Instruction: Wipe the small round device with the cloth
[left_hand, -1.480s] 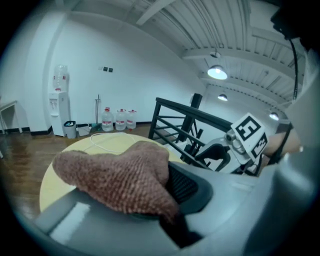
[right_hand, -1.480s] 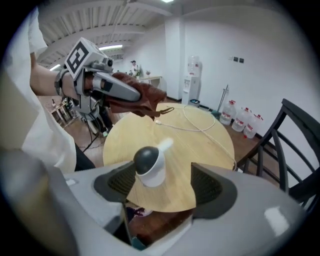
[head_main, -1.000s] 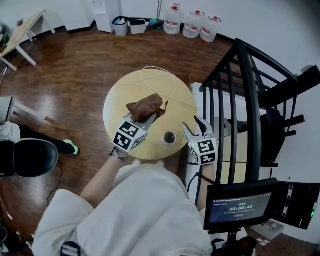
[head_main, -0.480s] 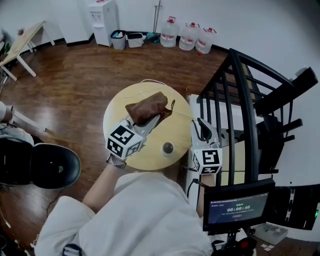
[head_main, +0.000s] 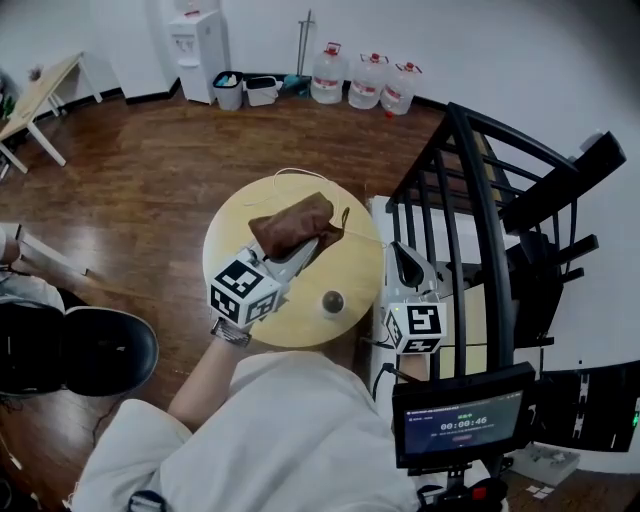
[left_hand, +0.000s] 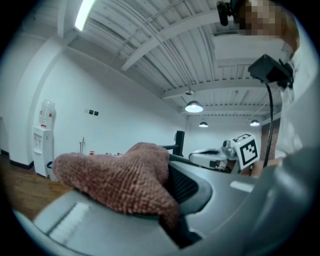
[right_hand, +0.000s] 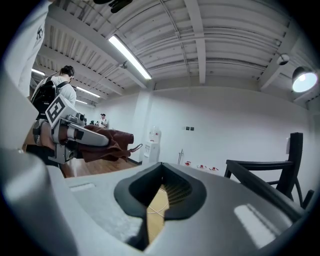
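The round wooden worktop sits under the left gripper. A big black railing stands just beside the right gripper, on its outer side. It could get bumped if that gripper swings out. A dark screen is behind the right gripper, close to the person.

The brown cloth is pinched in the left gripper and sticks out past its tips, off to one side. The right gripper has just been closing. Its two sides are now pressed together with nothing between them.

The small round device lies on the worktop between the two grippers, touching neither. It is back from the tip of the left gripper, and the cloth is well apart from it.

So I think the cloth is ready, but the wiping is not under way. The cloth has to come down onto the device, and nothing on the worktop is in the way
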